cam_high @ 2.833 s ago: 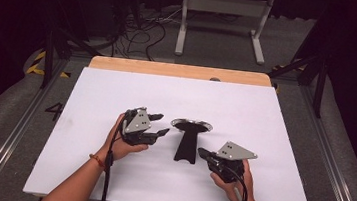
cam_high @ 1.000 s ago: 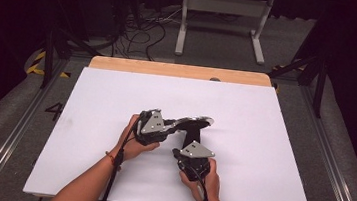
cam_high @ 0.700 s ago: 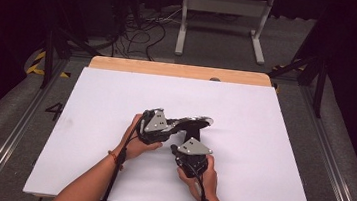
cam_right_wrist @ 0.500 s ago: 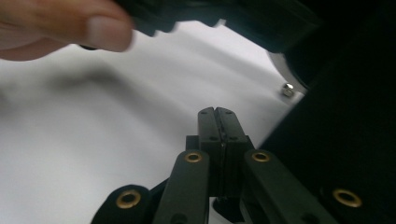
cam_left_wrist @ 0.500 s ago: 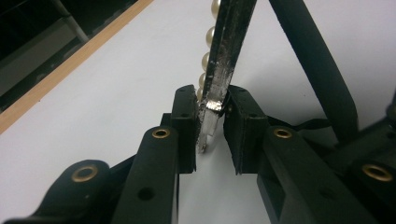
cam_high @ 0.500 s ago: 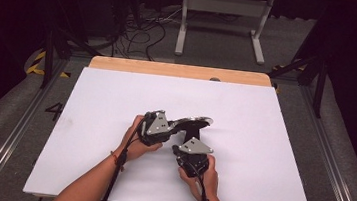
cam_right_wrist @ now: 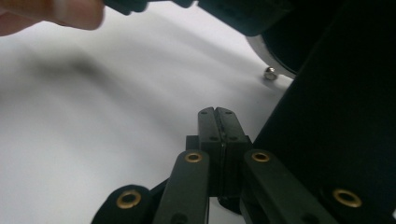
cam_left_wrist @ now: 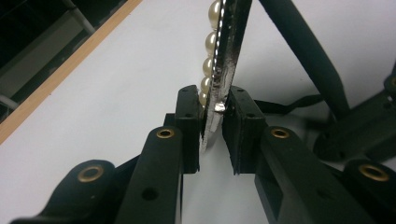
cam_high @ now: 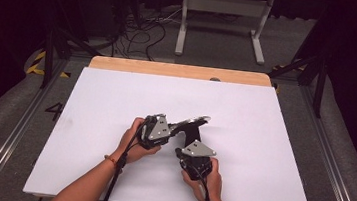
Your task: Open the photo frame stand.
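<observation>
Gripping the rim of a round silver-framed mirror with a pearl-beaded edge [cam_left_wrist: 223, 51], the left gripper [cam_left_wrist: 212, 119] has just been closing its jaws; both pads now press on the thin rim, pearls on one face, dull silver on the other. In the high view the mirror [cam_high: 192, 120] sits tilted on its black stand [cam_high: 191, 134] near the middle of the white table top [cam_high: 271, 155], with the left gripper [cam_high: 171, 129] reaching in from 9 o'clock. The right gripper [cam_high: 189, 151] lies at 6 o'clock of the stand, just beside its foot. In the right gripper view its jaws [cam_right_wrist: 217, 122] are pressed together on nothing; a dark, blurred mass at 2 o'clock blocks much of that view, a small silver stud [cam_right_wrist: 269, 73] at its edge. A blurred fingertip [cam_right_wrist: 56, 11] shows at 11 o'clock. Beyond the table's wooden far edge [cam_high: 179, 70]: loose cables [cam_high: 138, 33] and a grey metal frame [cam_high: 223, 14] on the floor.
</observation>
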Demonstrator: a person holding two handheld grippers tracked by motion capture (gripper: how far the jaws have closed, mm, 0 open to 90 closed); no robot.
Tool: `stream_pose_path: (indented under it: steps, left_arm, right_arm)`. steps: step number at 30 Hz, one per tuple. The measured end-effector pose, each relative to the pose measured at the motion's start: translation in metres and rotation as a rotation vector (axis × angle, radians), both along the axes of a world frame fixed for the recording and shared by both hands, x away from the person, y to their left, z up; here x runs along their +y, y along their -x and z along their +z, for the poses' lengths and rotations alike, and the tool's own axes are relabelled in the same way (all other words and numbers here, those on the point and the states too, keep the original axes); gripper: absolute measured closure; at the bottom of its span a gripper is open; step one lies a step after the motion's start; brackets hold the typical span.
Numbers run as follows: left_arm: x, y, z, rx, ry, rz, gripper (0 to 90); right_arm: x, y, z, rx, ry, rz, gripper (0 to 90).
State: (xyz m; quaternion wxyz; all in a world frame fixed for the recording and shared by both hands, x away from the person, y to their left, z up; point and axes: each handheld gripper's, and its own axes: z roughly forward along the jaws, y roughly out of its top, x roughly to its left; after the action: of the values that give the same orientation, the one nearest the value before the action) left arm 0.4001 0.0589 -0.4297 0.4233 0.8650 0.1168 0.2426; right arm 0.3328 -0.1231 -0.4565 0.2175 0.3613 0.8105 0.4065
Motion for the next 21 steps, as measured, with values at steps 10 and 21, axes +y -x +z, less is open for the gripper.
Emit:
stream_pose_path:
  steps: [10, 21]
  left_arm:
    - [0.000, 0.004, 0.001, 0.022, 0.011, -0.012, 75.1]
    - [0.000, 0.010, 0.005, 0.019, -0.003, -0.011, 75.5]
  right_arm:
    - [-0.010, 0.000, 0.001, -0.001, -0.001, -0.001, 90.0]
    - [-0.019, -0.003, 0.002, 0.007, -0.009, -0.013, 90.0]
